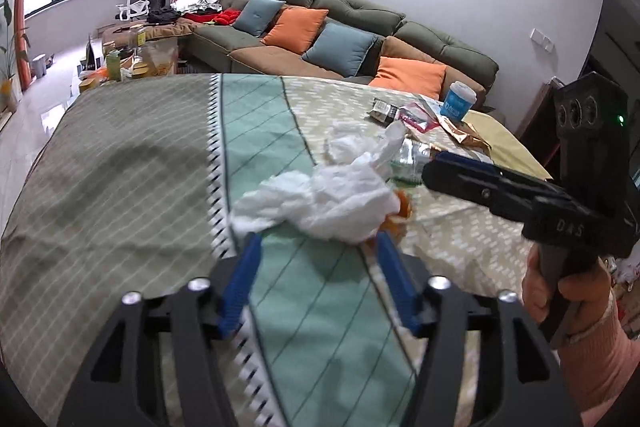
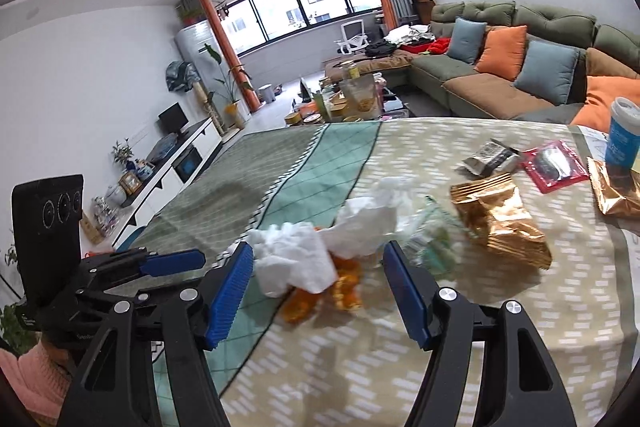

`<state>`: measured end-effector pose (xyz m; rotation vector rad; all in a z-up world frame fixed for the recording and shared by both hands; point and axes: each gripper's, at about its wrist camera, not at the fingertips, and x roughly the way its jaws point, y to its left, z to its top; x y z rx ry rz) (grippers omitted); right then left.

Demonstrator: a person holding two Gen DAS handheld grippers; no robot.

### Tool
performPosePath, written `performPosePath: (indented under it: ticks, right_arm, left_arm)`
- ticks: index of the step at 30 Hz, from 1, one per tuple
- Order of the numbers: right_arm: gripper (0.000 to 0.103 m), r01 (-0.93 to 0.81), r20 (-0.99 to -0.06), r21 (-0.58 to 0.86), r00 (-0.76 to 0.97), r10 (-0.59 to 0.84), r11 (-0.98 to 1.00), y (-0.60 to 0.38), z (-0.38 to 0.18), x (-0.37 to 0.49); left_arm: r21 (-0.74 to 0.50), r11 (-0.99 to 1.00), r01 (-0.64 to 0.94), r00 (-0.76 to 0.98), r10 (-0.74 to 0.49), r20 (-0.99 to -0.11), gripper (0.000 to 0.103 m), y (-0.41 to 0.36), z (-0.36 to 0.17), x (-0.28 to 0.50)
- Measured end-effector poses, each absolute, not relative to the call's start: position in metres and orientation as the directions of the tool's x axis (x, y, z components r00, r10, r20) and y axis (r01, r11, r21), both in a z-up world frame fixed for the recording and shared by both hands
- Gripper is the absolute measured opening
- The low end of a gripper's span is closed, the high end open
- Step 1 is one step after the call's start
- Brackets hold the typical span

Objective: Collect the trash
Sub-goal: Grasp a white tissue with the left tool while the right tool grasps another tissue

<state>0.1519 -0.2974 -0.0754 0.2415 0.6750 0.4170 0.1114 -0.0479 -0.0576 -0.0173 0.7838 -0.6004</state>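
Crumpled white tissues lie on the patterned tablecloth, with orange peel against them. My left gripper stands open, its blue fingertips just short of the tissue pile and not pressing it. My right gripper is open too, and the tissue and peel sit between its tips, untouched. Each gripper shows in the other's view: the right gripper from the right, the left gripper from the left. A crushed clear wrapper lies just behind the pile.
Further back on the table are a gold snack bag, a red packet, a dark wrapper and a blue cup. A sofa with cushions stands beyond the table. A hand in a pink sleeve holds the right gripper.
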Motion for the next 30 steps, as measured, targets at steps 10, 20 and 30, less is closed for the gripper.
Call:
performPosePath:
  ticks: [10, 20, 30]
  right_arm:
    - [0.067, -0.267, -0.580, 0.341, 0.695, 0.425, 0.901, -0.306, -0.082, 0.183]
    - [0.043, -0.255, -0.613, 0.364, 0.658, 0.437, 0.896, -0.305, -0.093, 0.200]
    - [0.008, -0.278, -0.591, 0.367, 0.667, 0.454, 0.888, -0.304, -0.084, 0.191]
  left_arm:
    - [-0.185, 0.842, 0.507, 0.490, -0.458, -0.741, 0.063, -0.083, -0.072, 0.142]
    - [-0.212, 0.848, 0.485, 0.467, -0.456, -0.757, 0.022, -0.077, -0.079, 0.150]
    - [-0.225, 0.856, 0.465, 0.527, -0.472, -0.706, 0.018, -0.053, -0.062, 0.132]
